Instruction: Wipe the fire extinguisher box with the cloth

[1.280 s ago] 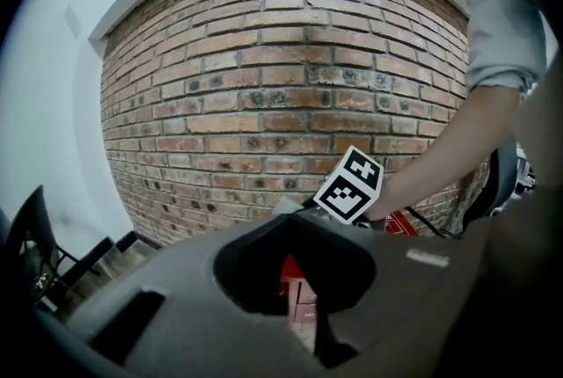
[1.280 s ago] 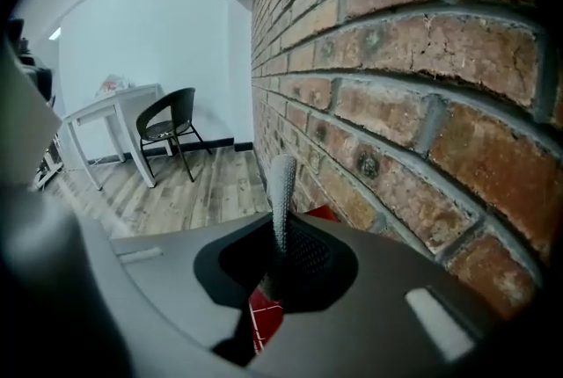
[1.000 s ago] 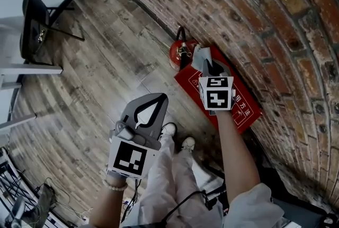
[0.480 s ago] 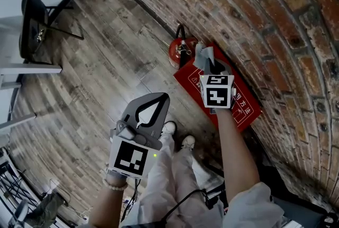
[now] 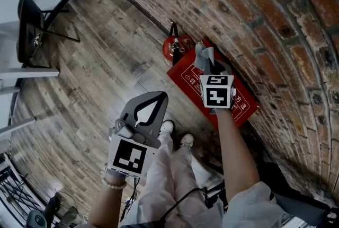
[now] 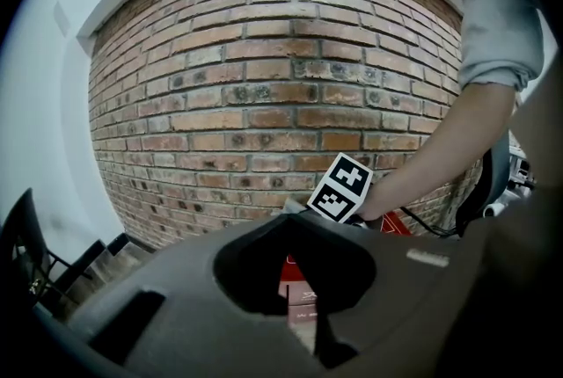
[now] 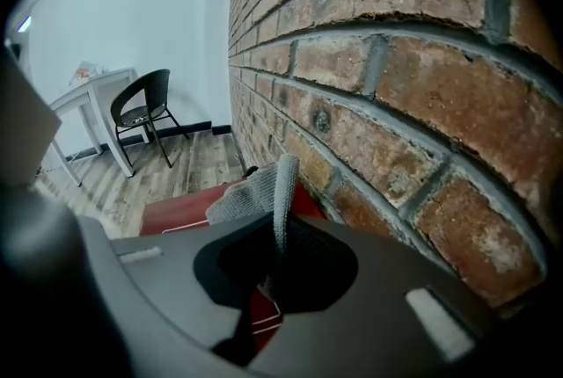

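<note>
A red fire extinguisher box (image 5: 241, 106) lies flat on the wooden floor against the brick wall (image 5: 275, 15). My right gripper (image 5: 212, 66) is over its top, shut on a grey cloth (image 5: 204, 56) that sticks out past the jaws. In the right gripper view the cloth (image 7: 262, 185) stands up between the jaws above the red box (image 7: 180, 209). My left gripper (image 5: 160, 97) hangs shut and empty over the floor, left of the box. Through the left gripper's jaws I see the box (image 6: 299, 295) and the right gripper's marker cube (image 6: 339, 189).
A red fire extinguisher (image 5: 172, 46) stands at the box's far end by the wall. A black chair (image 5: 32, 23) and a white table (image 5: 10, 70) are at the far left. The person's shoes (image 5: 177, 134) are just left of the box.
The right gripper with the cloth has slid a little along the box, away from the extinguisher. The head view has shifted slightly. The left gripper has stayed put.
</note>
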